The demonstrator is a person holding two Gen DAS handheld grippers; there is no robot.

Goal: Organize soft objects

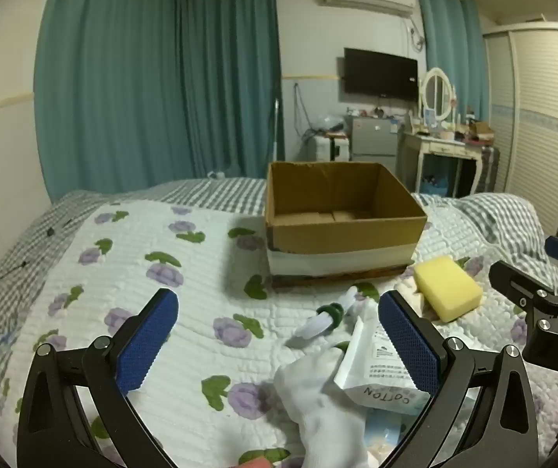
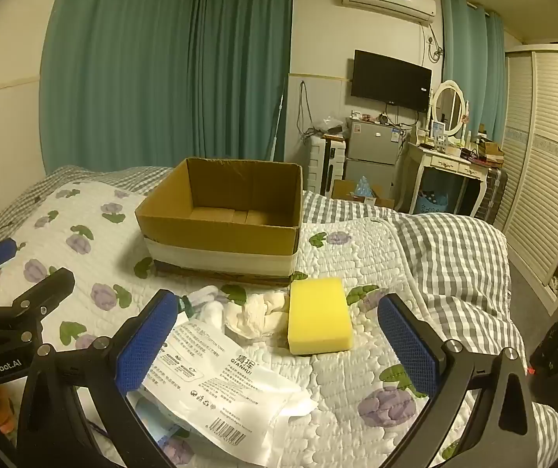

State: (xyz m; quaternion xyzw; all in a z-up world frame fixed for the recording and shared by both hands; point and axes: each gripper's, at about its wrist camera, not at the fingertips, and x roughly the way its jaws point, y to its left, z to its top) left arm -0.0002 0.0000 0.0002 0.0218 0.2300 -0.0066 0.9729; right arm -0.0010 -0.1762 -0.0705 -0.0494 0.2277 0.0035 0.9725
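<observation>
Bedding covers the whole near scene: a white quilt [image 1: 201,273] printed with purple flowers, lying over a grey checked blanket [image 2: 454,249] that bunches up on the right. Far on the quilt stands an open cardboard box [image 1: 341,230], brown inside with a pale band round its lower wall; only its folded bottom flaps show within.

Near the box, toward the right, a cluster of soft things lies on the quilt. A flat white plastic pack of cotton tissues [image 2: 220,382] is nearest, partly overlapping a crumpled white cloth [image 1: 318,390] to its left. A yellow sponge [image 2: 320,316] lies flat just right of the cluster, close in front of the box's near right corner. A wad of cream cloth [image 2: 255,314] touches the sponge's left side. Left of that lies a small white bundle with a dark green band [image 1: 327,316].

Left gripper [image 1: 279,345] hovers over the cloth and pack, jaws spread wide, grasping nothing. Right gripper [image 2: 277,345] hangs above the pack and sponge, likewise released and holding nothing.
</observation>
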